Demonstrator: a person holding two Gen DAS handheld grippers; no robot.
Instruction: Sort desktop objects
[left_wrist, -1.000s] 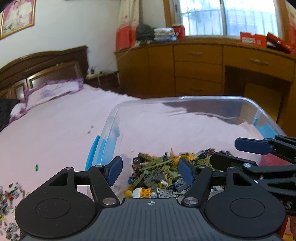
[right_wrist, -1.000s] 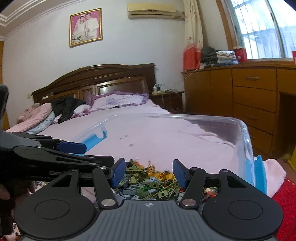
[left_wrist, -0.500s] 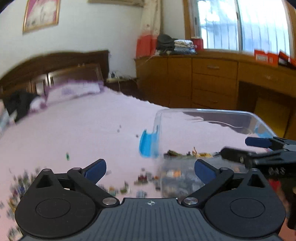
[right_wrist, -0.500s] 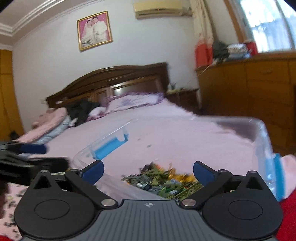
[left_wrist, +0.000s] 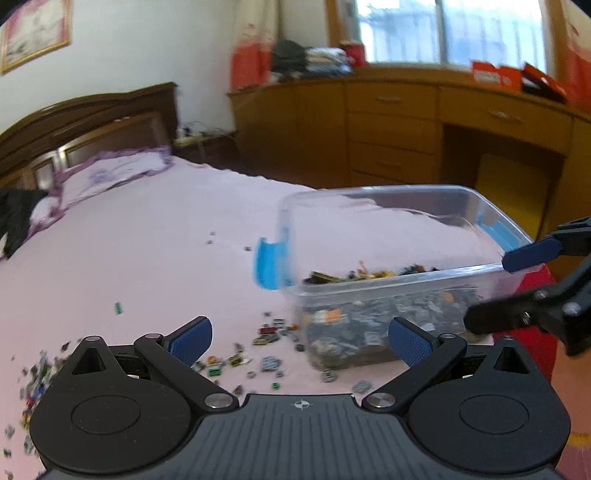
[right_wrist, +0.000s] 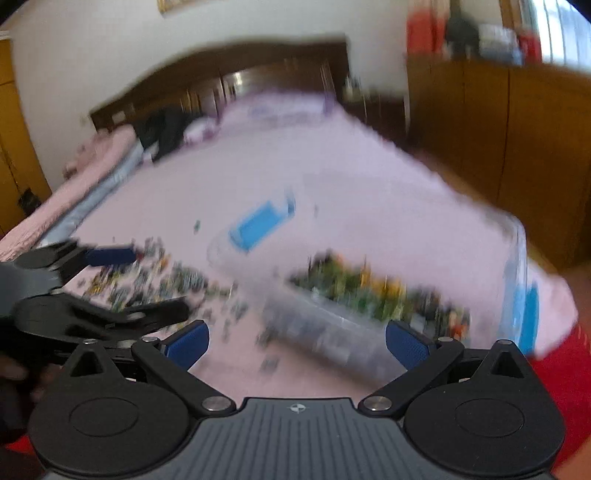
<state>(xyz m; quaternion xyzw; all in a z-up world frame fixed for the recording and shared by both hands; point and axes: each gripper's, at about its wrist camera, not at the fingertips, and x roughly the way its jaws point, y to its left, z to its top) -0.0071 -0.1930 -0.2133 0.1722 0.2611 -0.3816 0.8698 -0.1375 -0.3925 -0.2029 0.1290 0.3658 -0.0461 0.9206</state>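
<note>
1. Far left of the left gripper (left_wrist: 299, 338), a dense drift of small toy bricks (left_wrist: 35, 373) lies on the pink bed sheet (left_wrist: 147, 236). The bricks are tiny and the sheet is soft, so a pinch there could push pieces into the fabric or catch the cloth along with them.
2. Between and just ahead of the left fingers (left_wrist: 190, 339), which stand wide apart with nothing in them, more loose bricks (left_wrist: 266, 360) are scattered. With fingers this wide, a closing stroke may sweep several pieces at once or flick some away.
3. Ahead of the left gripper's right finger sits the clear plastic box (left_wrist: 388, 291), partly filled with bricks, its blue latch (left_wrist: 267, 264) hanging on the near end. A careless reach could knock the box and spill it, as the bed gives under it.
4. At the far right, the right gripper (right_wrist: 297, 338) hangs just beside the box, fingers (right_wrist: 406, 345) spread and empty. Its view is blurred, so its aim is uncertain; the two grippers are close enough to collide.
</note>
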